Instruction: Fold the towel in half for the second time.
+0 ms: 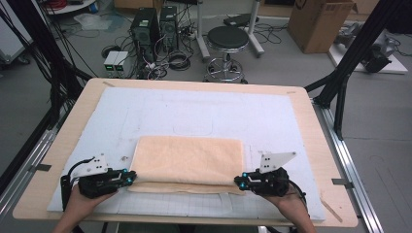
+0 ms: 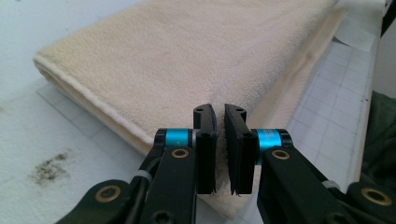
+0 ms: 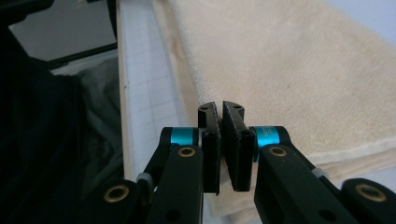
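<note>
A folded peach towel (image 1: 189, 160) lies on the white gridded mat (image 1: 145, 111), towards the near side of the table. My left gripper (image 1: 132, 177) sits at the towel's near left corner, and in the left gripper view (image 2: 220, 116) the jaws are pinched together on a fold of the towel (image 2: 187, 56). My right gripper (image 1: 238, 182) is at the near right corner. In the right gripper view (image 3: 219, 114) its jaws are likewise closed on the edge of the towel (image 3: 289, 70). A hand holds each gripper from the near edge.
The mat covers most of the wooden table (image 1: 311, 126), whose near edge lies just behind the grippers. Beyond the far edge stand a black stool (image 1: 227, 39), computer towers (image 1: 145, 26) with cables, and a cardboard box (image 1: 320, 22). Black frame legs (image 1: 340, 82) flank the table.
</note>
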Motion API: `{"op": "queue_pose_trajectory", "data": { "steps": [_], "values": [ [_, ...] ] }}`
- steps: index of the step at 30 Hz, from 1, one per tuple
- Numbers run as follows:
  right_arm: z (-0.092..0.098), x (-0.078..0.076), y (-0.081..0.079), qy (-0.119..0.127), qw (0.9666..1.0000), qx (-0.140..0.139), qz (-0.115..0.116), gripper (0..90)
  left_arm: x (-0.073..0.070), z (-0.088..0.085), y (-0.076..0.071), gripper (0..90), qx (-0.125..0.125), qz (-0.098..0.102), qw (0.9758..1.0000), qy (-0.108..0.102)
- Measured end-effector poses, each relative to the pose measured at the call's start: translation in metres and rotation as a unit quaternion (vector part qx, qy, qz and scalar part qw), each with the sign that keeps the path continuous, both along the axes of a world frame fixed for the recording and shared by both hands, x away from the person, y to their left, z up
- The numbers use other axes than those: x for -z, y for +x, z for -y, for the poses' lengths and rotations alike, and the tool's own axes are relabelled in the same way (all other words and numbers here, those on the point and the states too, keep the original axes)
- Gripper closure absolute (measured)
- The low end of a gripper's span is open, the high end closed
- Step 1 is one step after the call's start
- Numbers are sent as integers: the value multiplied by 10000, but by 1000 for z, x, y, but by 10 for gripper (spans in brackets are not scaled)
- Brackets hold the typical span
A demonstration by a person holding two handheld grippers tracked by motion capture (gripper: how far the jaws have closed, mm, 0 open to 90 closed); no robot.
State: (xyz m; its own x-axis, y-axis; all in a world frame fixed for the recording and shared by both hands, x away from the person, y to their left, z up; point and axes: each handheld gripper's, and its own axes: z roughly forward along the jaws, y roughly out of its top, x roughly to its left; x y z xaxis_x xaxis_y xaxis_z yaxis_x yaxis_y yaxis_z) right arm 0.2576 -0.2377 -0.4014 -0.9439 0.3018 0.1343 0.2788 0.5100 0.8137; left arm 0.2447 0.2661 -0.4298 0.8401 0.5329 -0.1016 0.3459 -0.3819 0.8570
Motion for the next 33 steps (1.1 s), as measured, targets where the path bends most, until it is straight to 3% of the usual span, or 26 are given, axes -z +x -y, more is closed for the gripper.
{"op": "queue_pose_trajectory", "data": {
  "steps": [2, 3, 5, 7, 8, 12, 15, 17, 22, 27, 30, 33],
  "values": [
    [-1, 6, -1, -69, 9998, -94, -148, 836, 2, 0, -2, 805, 132, -58, 9999, 2],
    [-1, 8, 0, -71, 9993, -202, -321, 782, 2, 0, -3, 745, 145, -46, 9999, -35],
    [-1, 10, 2, 99, 9983, -245, -516, 688, -2, -1, -2, 643, 235, -100, 9993, -284],
    [-1, 7, 5, 301, 9981, -176, -504, 649, -7, 2, 1, 608, 245, -64, 9982, -545],
    [-2, 6, 8, 344, 9981, -113, -504, 649, -9, 5, 3, 614, 248, -52, 9981, -560],
    [-20, 10, 20, 173, 9986, 133, -482, 698, -7, 23, 16, 738, 144, -223, 9993, -256],
    [-32, 18, 25, -16, 9983, 114, -564, 728, -1, 31, 21, 808, 153, -389, 9991, 75],
    [-38, 22, 25, -141, 9982, 70, -571, 748, 2, 34, 20, 826, 205, -415, 9988, 187],
    [-41, 28, 20, -332, 9976, -56, -600, 761, 6, 30, 13, 837, 272, -473, 9984, 174],
    [-40, 32, 12, -587, 9972, -146, -435, 759, 12, 28, 6, 831, 274, -445, 9984, 234],
    [-40, 35, 10, -555, 9976, -116, -387, 760, 12, 30, 5, 828, 289, -365, 9985, 299],
    [-39, 35, 10, -531, 9978, -137, -364, 741, 11, 30, 5, 804, 301, -399, 9985, 234]
  ]
}}
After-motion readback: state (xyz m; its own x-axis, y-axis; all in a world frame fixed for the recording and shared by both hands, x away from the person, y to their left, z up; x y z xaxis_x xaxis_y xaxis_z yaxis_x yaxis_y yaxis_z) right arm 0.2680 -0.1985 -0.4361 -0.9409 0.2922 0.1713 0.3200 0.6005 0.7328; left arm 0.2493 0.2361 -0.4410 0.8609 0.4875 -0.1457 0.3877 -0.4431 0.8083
